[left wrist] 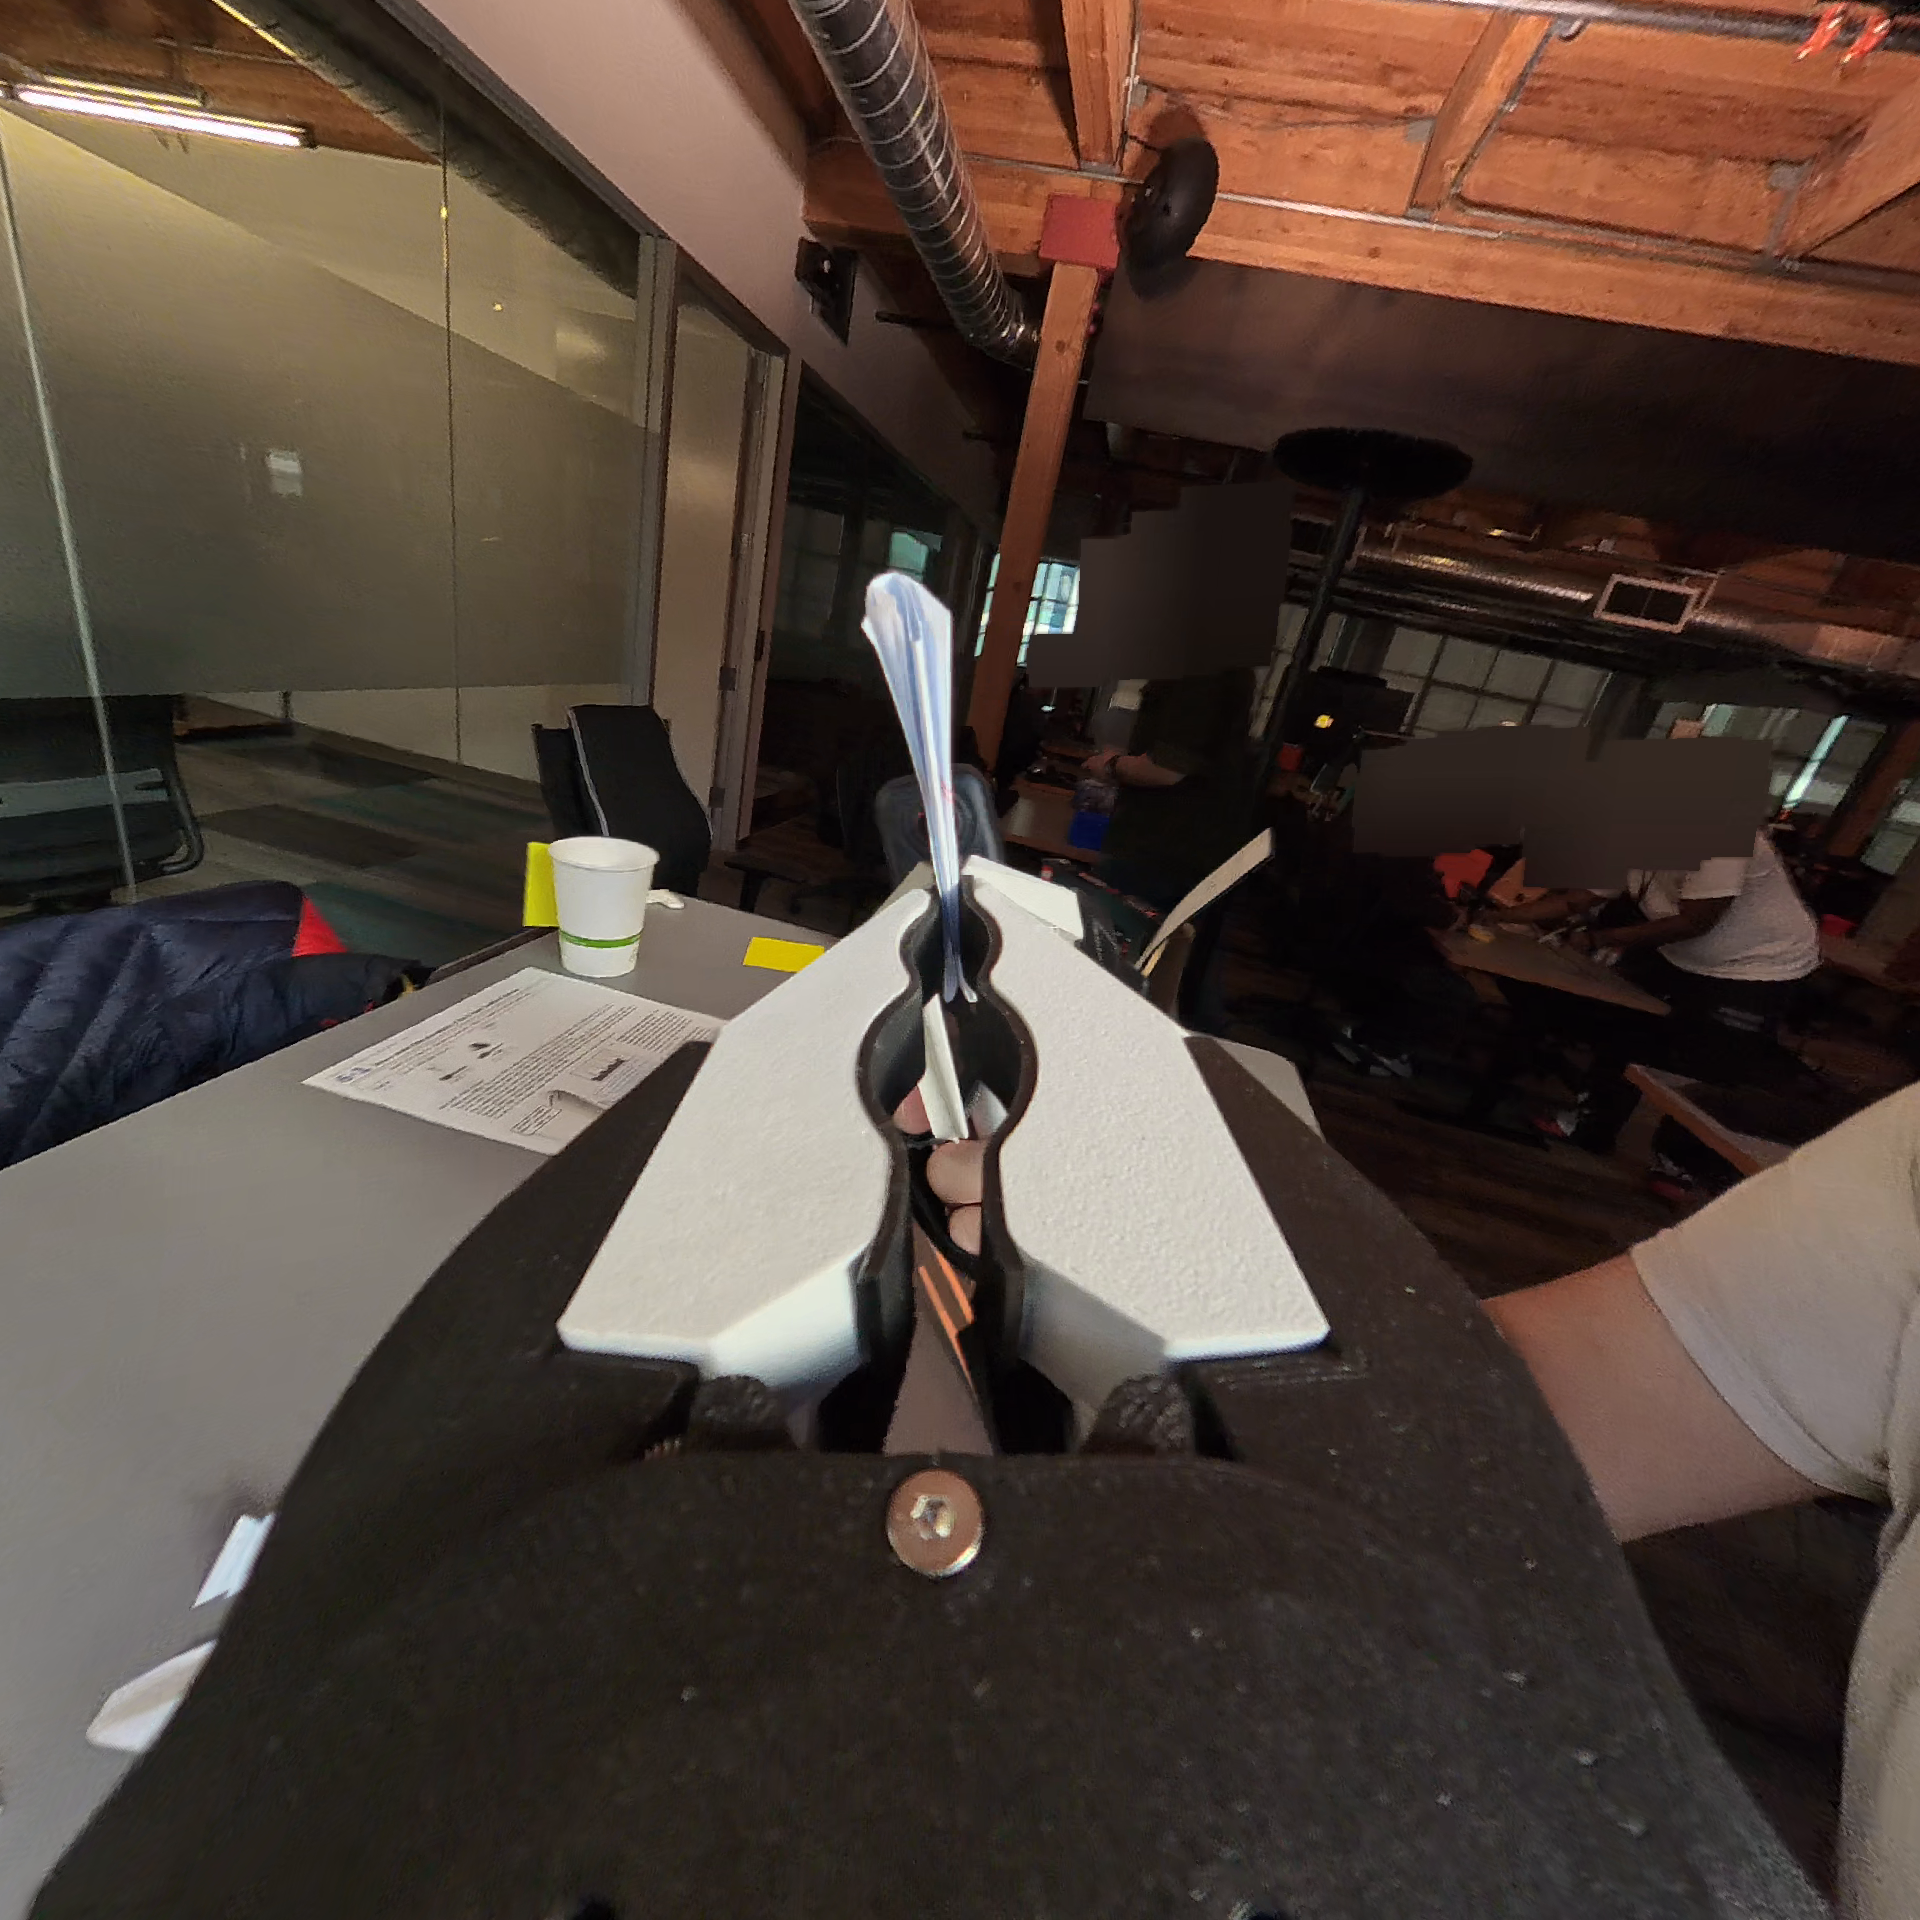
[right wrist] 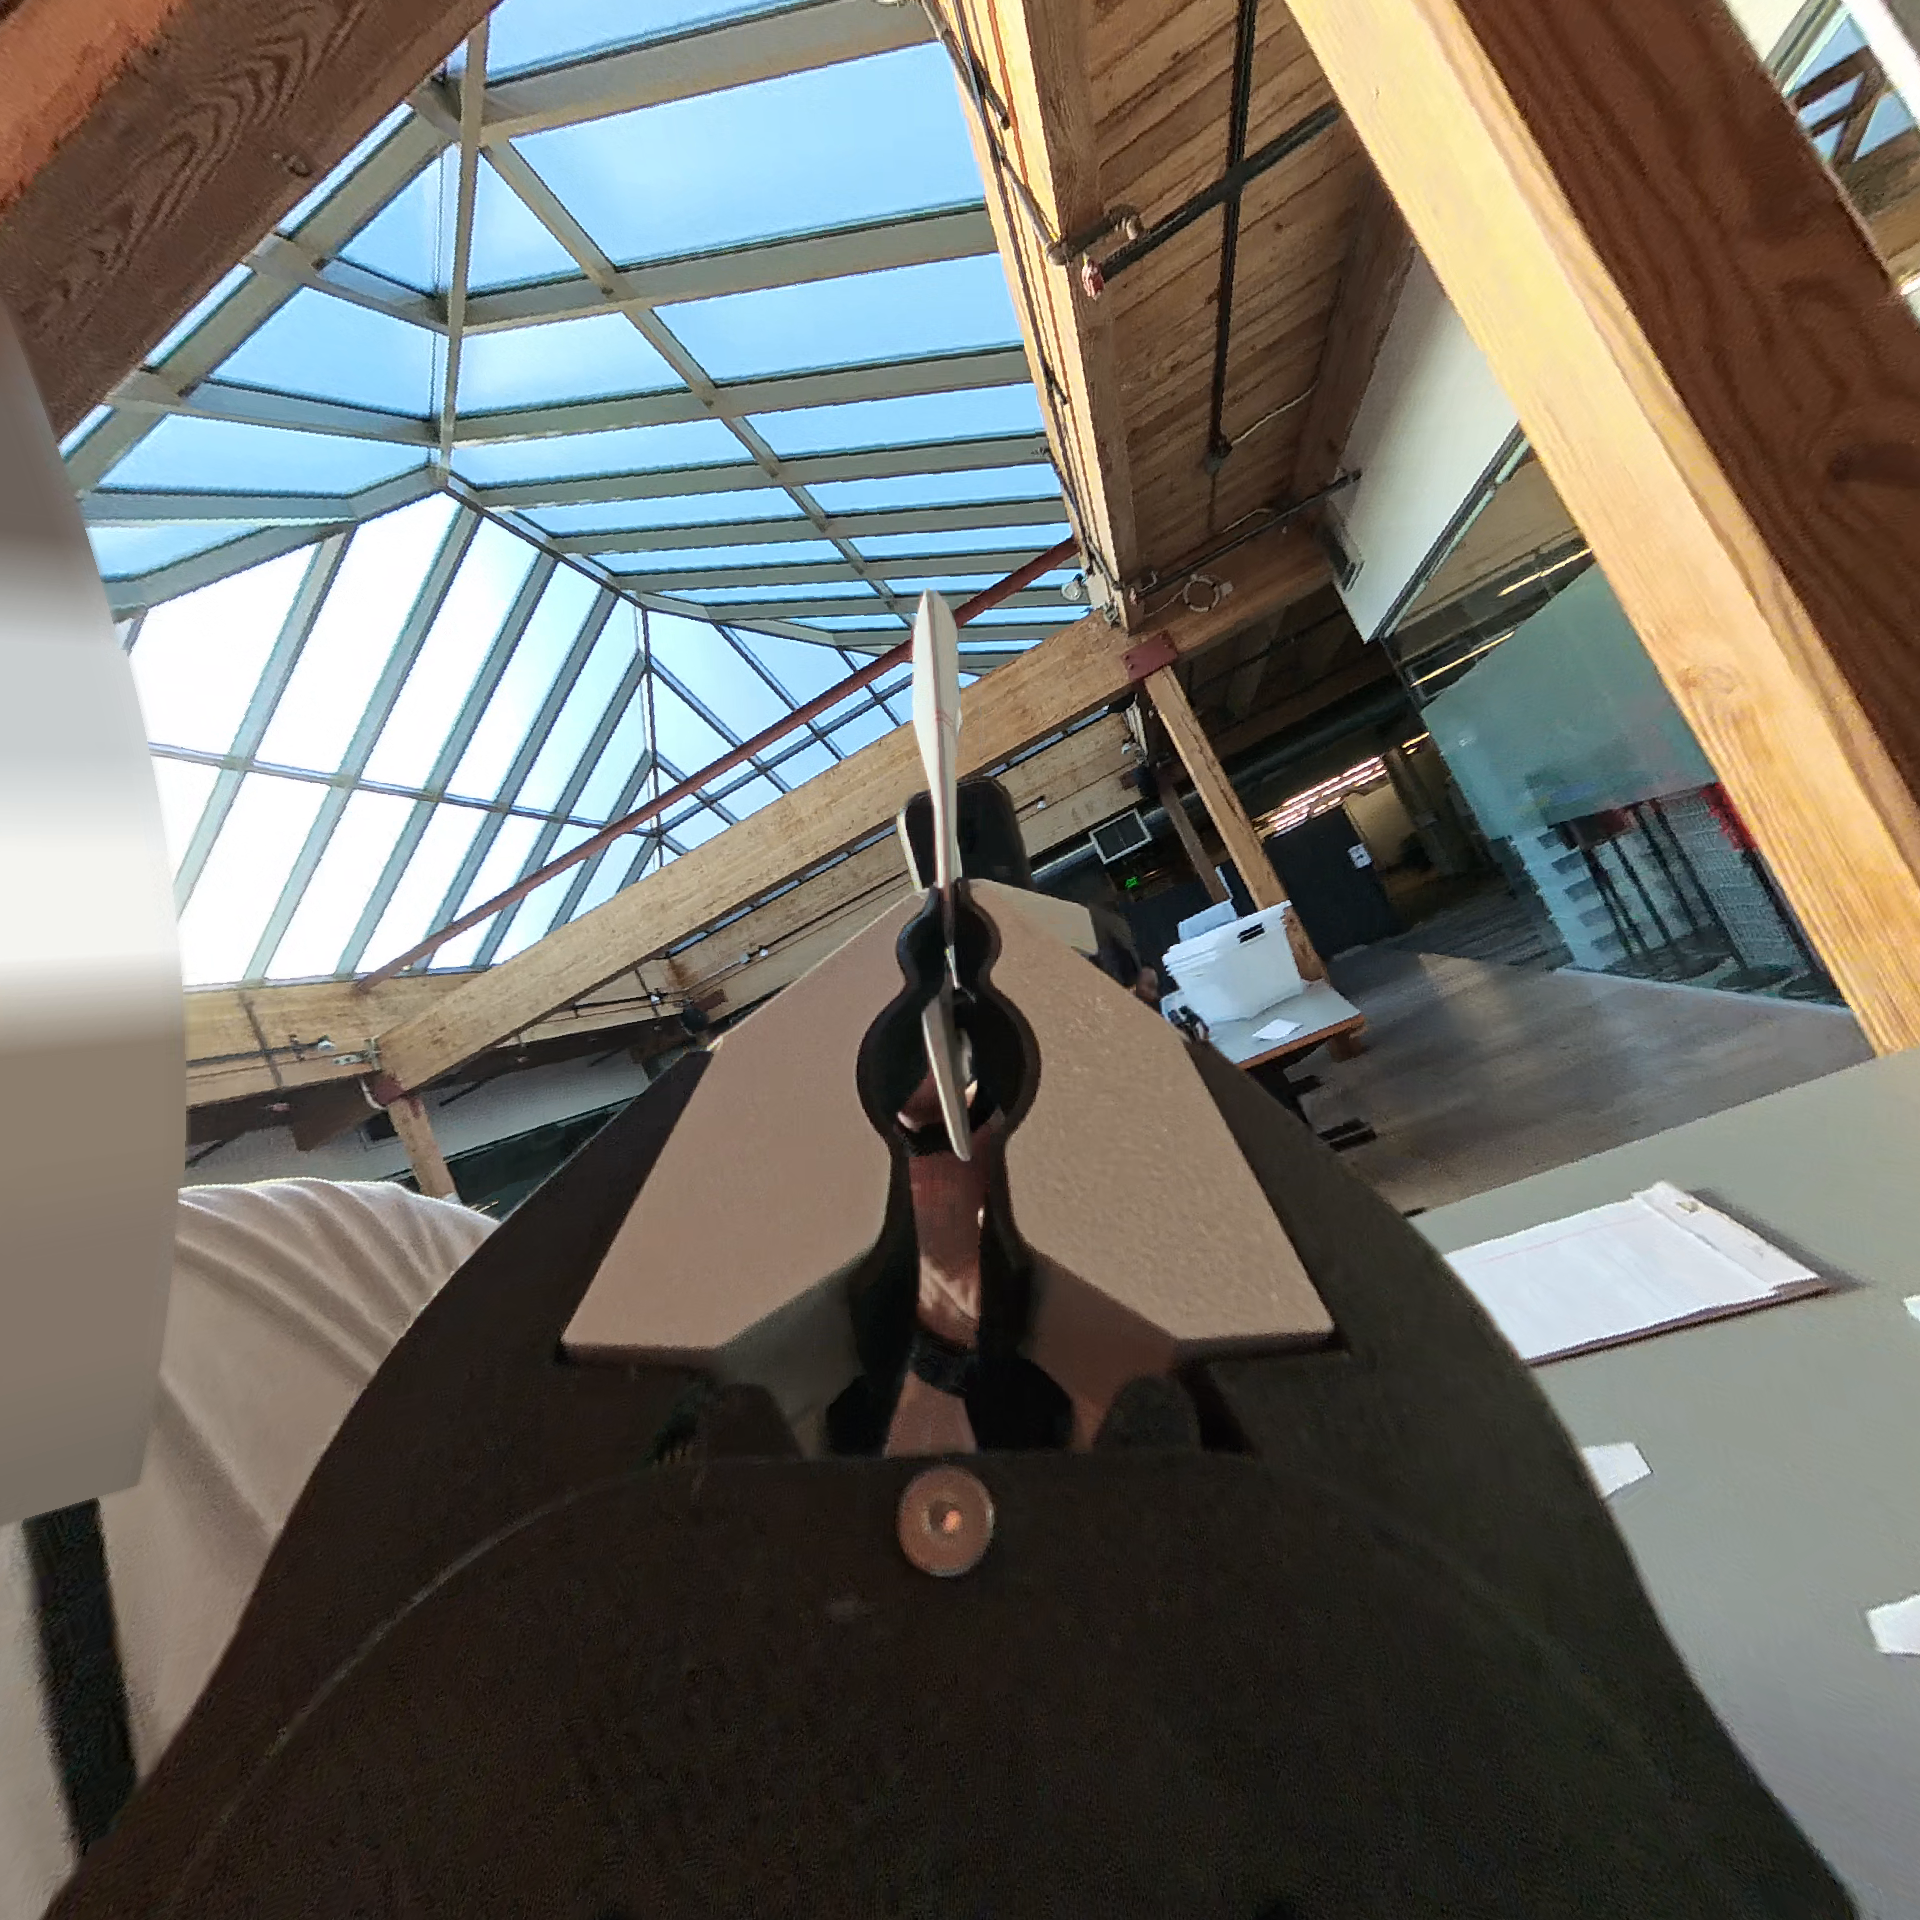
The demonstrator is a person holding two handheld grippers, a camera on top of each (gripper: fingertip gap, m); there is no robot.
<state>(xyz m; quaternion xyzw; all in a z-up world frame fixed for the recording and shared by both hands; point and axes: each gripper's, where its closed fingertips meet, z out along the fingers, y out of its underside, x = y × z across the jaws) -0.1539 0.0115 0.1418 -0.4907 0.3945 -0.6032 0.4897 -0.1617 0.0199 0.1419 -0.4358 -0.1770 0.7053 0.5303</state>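
Both claws are clamped nearly shut, each pinching a thin folded piece of paper edge-on between its fingers. Left gripper (left wrist: 951,914) holds a white slip with blue print (left wrist: 920,717) that stands up past the fingertips and fans slightly at its top end, while its lower end hangs down through the round gap between the fingers (a fingertip of the person's other hand shows just behind it there). Right gripper (right wrist: 948,914) grips a plain white folded paper (right wrist: 935,748) the same way — upright, thin edge toward the camera, tail poking down behind the fingers. Gripping near the paper's middle likely keeps so limp a sheet from drooping, which would explain the narrow, firm hold. Both tools are tilted upward: the right one looks at a glass skylight (right wrist: 520,416) and timber beams, the left at a wooden ceiling and an office beyond. Below the left gripper lies a grey table (left wrist: 208,1299) with a printed sheet (left wrist: 520,1049), a white paper cup (left wrist: 601,904) and a yellow sticky note (left wrist: 781,952); a dark quilted jacket (left wrist: 156,987) rests at its far edge. Near the right gripper, a clipboard with paper (right wrist: 1621,1278) lies on the table — well apart from the held sheet.
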